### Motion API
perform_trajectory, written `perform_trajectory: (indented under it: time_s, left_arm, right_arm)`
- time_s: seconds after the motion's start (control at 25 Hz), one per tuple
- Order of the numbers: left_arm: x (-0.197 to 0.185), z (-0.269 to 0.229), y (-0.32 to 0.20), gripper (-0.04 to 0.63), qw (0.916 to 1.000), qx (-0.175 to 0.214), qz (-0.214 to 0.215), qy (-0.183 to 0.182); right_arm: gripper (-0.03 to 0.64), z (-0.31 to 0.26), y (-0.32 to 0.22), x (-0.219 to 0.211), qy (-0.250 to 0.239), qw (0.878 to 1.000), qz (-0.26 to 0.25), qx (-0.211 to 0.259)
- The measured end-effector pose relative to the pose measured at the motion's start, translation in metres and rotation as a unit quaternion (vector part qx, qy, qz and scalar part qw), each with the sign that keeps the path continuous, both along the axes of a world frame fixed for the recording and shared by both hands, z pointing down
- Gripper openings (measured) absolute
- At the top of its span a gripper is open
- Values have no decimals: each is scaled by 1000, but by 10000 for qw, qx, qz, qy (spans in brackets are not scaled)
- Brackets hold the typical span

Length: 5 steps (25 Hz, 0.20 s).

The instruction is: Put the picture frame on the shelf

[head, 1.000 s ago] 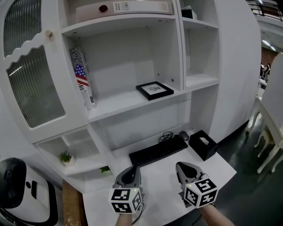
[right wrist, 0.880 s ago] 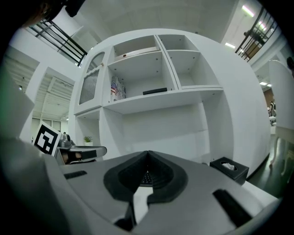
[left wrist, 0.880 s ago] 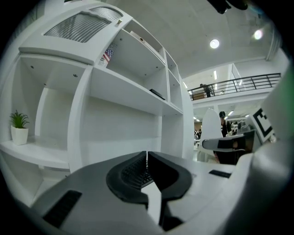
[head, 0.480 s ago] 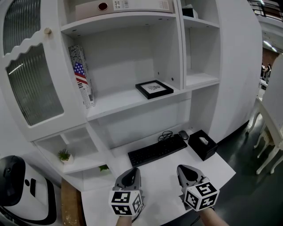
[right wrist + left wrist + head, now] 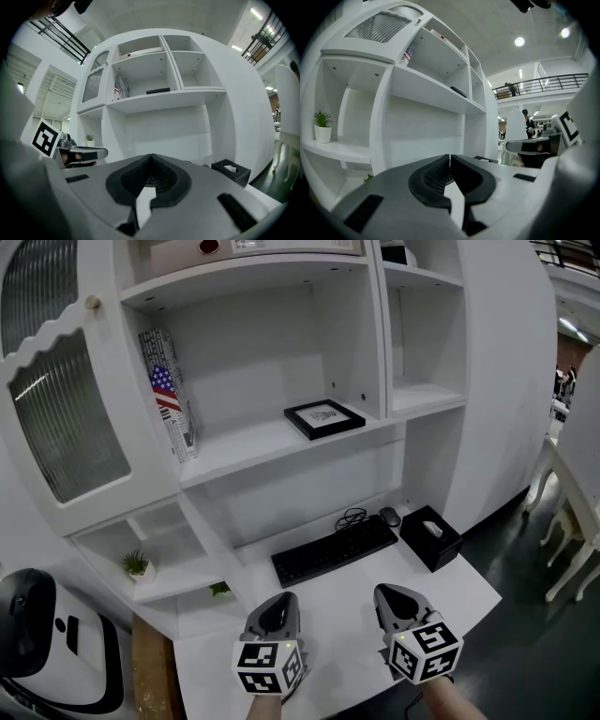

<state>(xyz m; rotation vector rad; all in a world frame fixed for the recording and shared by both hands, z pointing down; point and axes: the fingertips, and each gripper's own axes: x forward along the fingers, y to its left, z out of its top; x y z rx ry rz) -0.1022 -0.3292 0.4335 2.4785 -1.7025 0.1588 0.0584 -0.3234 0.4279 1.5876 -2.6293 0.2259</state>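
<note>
A black picture frame lies flat on the middle shelf of the white cabinet; it shows as a thin dark bar in the right gripper view and as a sliver in the left gripper view. My left gripper hovers low over the white desk, shut and empty, tips meeting. My right gripper hangs beside it, also shut with nothing between its jaws. Both point toward the cabinet, well below and in front of the frame.
A black keyboard, a mouse and a black tissue box sit on the desk. A flag-patterned book leans on the shelf's left side. A small potted plant stands in a low cubby. A ribbed glass door is at left.
The view has tilted slightly, so the shelf and desk sit a little higher in the picture. Both grippers stay shut and in the same place.
</note>
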Motion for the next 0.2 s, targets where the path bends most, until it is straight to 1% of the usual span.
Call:
perform_trajectory:
  time_s: [0.2]
  left_arm:
    - [0, 1, -2, 20, 10000, 11, -42, -4]
  right_arm:
    - [2, 1, -2, -1, -2, 10000, -49, 26]
